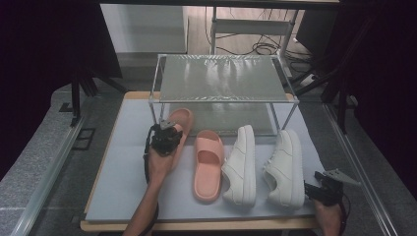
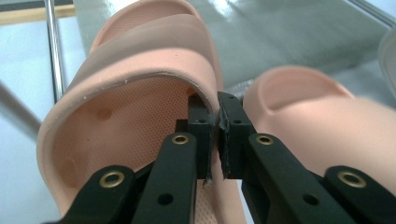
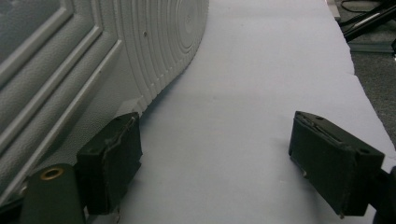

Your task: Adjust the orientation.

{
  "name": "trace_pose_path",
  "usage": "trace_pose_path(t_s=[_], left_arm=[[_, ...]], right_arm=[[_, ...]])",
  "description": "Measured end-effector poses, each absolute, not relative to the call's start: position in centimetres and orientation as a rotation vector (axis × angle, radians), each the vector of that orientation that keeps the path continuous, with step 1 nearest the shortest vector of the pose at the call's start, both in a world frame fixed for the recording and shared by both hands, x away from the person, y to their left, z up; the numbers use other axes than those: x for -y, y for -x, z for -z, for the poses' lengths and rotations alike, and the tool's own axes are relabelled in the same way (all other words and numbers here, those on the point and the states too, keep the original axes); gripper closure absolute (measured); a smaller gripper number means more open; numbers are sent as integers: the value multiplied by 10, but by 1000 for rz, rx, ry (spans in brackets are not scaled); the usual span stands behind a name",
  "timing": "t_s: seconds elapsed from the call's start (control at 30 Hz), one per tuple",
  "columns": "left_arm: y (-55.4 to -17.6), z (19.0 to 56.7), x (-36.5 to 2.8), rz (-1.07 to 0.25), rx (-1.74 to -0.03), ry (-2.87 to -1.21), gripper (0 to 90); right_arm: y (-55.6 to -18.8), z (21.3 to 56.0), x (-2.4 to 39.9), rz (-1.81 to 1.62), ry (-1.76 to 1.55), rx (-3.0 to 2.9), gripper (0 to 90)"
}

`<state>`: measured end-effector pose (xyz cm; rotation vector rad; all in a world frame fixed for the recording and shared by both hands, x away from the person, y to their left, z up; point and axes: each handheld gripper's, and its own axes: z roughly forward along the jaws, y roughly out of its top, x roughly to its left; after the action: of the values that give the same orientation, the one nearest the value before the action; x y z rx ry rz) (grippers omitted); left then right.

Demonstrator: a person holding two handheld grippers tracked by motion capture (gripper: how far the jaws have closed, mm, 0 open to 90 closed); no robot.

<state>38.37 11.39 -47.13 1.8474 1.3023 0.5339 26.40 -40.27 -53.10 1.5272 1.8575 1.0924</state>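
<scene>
Two pink slides and two white sneakers lie on a pale mat. My left gripper [image 1: 166,133] is shut on the strap edge of the left pink slide [image 1: 180,120], whose toe reaches under the wire shelf. In the left gripper view the jaws [image 2: 218,116] pinch that slide's strap [image 2: 154,51], with the other pink slide [image 2: 308,116] to the right. That second slide [image 1: 208,164] lies flat in the middle. The two white sneakers [image 1: 242,164] [image 1: 286,167] lie on their sides. My right gripper [image 1: 314,189] stands open by the right sneaker's sole [image 3: 93,56], its pads [image 3: 112,158] apart over the mat.
A metal-framed shelf [image 1: 223,78] with a translucent top stands at the back of the mat [image 1: 123,172]. Its thin legs [image 2: 53,51] rise near the held slide. Grey floor mats flank the table, and cables lie on the floor behind.
</scene>
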Motion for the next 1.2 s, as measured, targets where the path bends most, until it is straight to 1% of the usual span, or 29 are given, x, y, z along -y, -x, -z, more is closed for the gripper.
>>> trace_pose_path(t_s=[0.1,0.27,0.43,0.63,0.67,0.77,0.97,1.1,1.17,1.2], left_arm=[[-394,471,-105,-564,-1318,-1837,849],[-405,476,-100,-577,-1349,-1810,849],[-416,479,-89,-629,-1383,-1815,849],[-421,484,-84,-601,-1391,-1831,829],[-420,484,-87,-577,-1386,-1817,788],[-417,482,-90,-561,-1384,-1802,755],[-400,471,-105,-533,-1341,-1788,747],[-389,466,-112,-528,-1317,-1785,757],[-377,464,-120,-529,-1305,-1797,777],[-377,464,-120,-529,-1305,-1797,783]], right_arm=[[-264,531,403,-1100,-1527,-1855,175],[-264,531,403,-1103,-1527,-1855,175],[-264,531,403,-1100,-1525,-1857,174],[-264,531,404,-1105,-1525,-1857,175],[-264,531,404,-1105,-1524,-1857,175],[-264,531,403,-1100,-1523,-1858,175],[-264,531,403,-1091,-1520,-1861,174],[-264,531,403,-1088,-1520,-1863,174],[-264,531,403,-1086,-1519,-1862,175],[-264,531,403,-1086,-1519,-1862,175]])
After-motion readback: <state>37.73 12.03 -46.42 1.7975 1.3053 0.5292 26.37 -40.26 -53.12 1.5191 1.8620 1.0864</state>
